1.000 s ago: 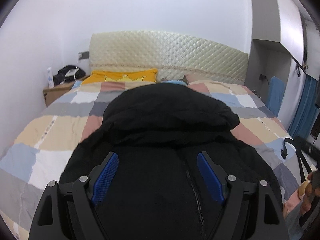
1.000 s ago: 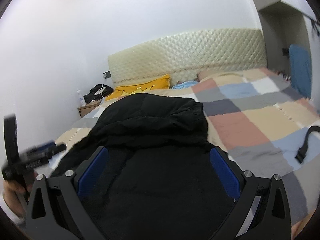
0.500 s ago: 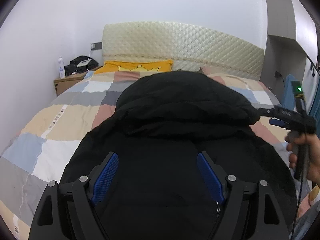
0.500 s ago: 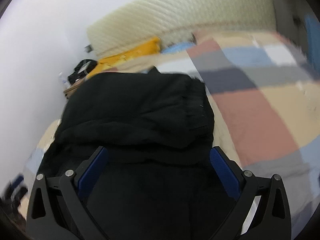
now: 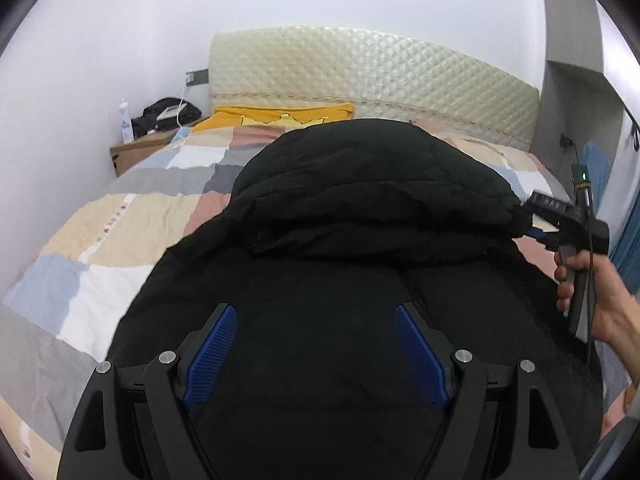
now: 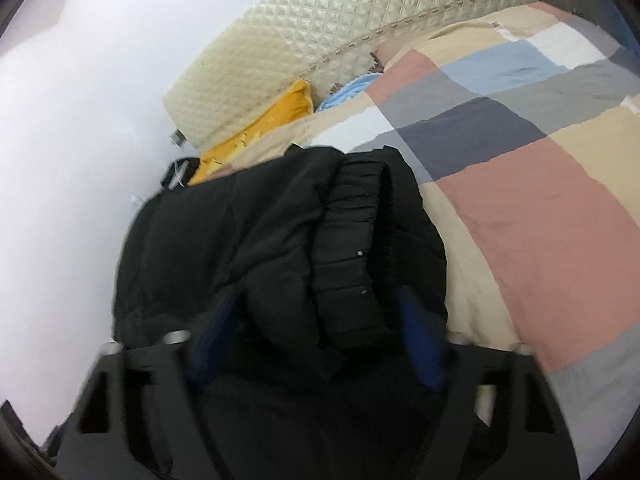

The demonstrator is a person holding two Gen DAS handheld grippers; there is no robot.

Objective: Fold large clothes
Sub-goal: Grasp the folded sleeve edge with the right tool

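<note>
Your left claw hangs spread above the black jacket, which lies on the patchwork bed with its top part folded back over its body. To the right, your right claw sits at the fold's edge; its blue fingers flank the bunched cuff, but blur prevents confirming a pinch.

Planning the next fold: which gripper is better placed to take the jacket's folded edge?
Right, probably. The right gripper already straddles the black jacket at its folded edge; the left gripper hovers open over the flat middle.
</note>
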